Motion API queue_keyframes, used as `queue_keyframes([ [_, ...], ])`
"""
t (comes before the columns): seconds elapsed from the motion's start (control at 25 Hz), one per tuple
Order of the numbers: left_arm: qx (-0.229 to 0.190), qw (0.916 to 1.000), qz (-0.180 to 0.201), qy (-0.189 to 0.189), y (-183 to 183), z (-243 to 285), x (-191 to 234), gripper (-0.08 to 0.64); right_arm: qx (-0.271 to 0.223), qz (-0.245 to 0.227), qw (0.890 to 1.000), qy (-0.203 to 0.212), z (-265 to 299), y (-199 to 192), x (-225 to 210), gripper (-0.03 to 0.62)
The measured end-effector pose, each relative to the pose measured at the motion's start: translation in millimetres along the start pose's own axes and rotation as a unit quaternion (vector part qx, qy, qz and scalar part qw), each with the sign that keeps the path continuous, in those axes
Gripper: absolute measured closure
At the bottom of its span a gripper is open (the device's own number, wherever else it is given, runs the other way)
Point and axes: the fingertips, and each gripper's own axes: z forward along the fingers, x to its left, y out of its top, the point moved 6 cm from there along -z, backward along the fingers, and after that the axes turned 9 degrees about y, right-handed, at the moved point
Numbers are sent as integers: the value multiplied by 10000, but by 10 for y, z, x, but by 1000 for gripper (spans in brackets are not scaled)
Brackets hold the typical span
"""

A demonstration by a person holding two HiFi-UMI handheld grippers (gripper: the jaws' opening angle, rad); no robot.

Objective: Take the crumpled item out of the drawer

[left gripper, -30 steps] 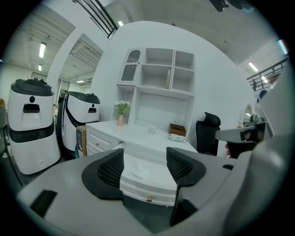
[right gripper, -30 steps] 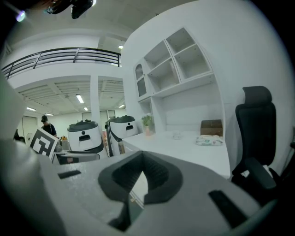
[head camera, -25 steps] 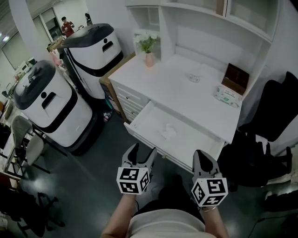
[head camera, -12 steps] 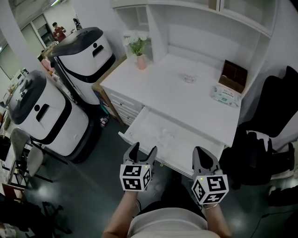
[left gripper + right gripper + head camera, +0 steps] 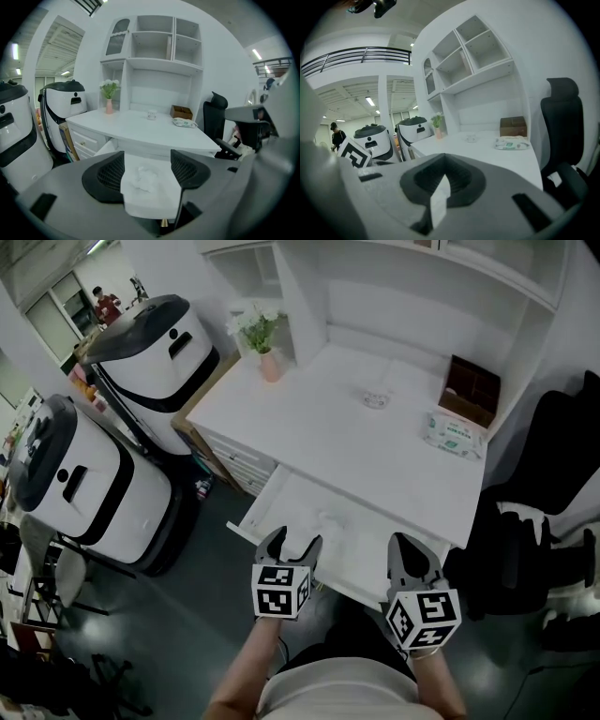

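The white drawer (image 5: 281, 500) stands pulled out under the white desk (image 5: 375, 451). A crumpled white item (image 5: 330, 520) lies on the drawer's floor near its middle. My left gripper (image 5: 292, 546) is open at the drawer's front edge, a little short of the item. In the left gripper view, the crumpled item (image 5: 143, 176) shows in the gap between the two dark pads (image 5: 109, 179), and nothing is held. My right gripper (image 5: 413, 557) hovers at the drawer's right front corner. In the right gripper view, the right gripper (image 5: 442, 160) has its tips together and holds nothing.
On the desk are a pink vase with flowers (image 5: 268, 360), a small glass dish (image 5: 375, 399), a wipes pack (image 5: 452, 432) and a brown box (image 5: 472, 385). A black chair (image 5: 548, 484) stands right. Two white-and-black machines (image 5: 155, 348) (image 5: 70, 479) stand left.
Both grippers have come closer to the open drawer. The left one now reaches its front edge. Neither gripper's jaw state has changed.
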Motion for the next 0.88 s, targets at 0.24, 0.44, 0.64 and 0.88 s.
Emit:
queue_keyframes([
  [0.24,547,9981,291,-48,-105,372,-105,268,91,124,9999,-66,113,4,-196,591],
  [0.44,1025,9928,603,-119,-238,656,-213,267,134,224,9996,-104,173,-10,-342,591],
  [0.64,1355,9864,909,-216,-364,928,-312,267,198,283,9993,-114,214,-40,-444,591],
  [0.88,1838,9758,1160,-255,-481,1160,-418,267,222,374,9989,-167,260,-30,-590,591],
])
